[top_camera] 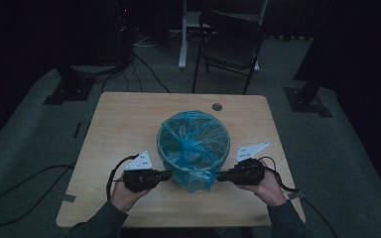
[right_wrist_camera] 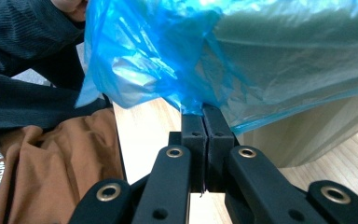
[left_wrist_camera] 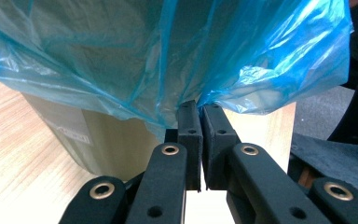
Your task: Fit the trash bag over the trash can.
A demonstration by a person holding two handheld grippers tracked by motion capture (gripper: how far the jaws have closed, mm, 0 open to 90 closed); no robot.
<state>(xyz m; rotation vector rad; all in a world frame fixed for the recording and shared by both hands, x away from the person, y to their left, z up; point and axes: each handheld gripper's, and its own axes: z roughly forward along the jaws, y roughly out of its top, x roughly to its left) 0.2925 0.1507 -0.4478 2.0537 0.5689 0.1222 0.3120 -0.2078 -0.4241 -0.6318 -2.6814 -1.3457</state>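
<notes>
- Blue bag (top_camera: 194, 144) lines a round bin (top_camera: 193, 176) that stands in the middle of the bench (top_camera: 124, 119), a bit toward the person's edge.
- Left gripper (top_camera: 167, 174) sits at about 8 o'clock of the bin, and its tip touches the bag's hanging edge low on the bin's side.
- In the left gripper view, the fingers (left_wrist_camera: 189, 135) are pressed together with a pinch of the blue bag (left_wrist_camera: 168, 56) clamped between their tips.
- Right gripper (top_camera: 220, 176) sits at about 4 o'clock of the bin and meets the bag's edge on that side.
- In the right gripper view, the fingers (right_wrist_camera: 220, 135) are closed tight too, and a bunched bit of the blue bag (right_wrist_camera: 158, 60) is caught between them.
- The bag is thin, shiny and see-through, with many wrinkles and folds. Its top is turned over the bin's rim and hangs down the outside like a skirt.
- The bin (left_wrist_camera: 107, 140) is a smooth round tub with pale, straight walls.
- The bench is light wood with thin grain lines and rounded corners. A small round hole (top_camera: 217, 106) sits near its far edge, at 12 o'clock.
- Both grippers are black and hard-looking, with gold rings on their arms.
- A grey three-cornered plate (top_camera: 140, 161) rides on top of the left gripper.
- A black chair (top_camera: 230, 42) stands on the grey floor beyond the bench, at 12 o'clock.
</notes>
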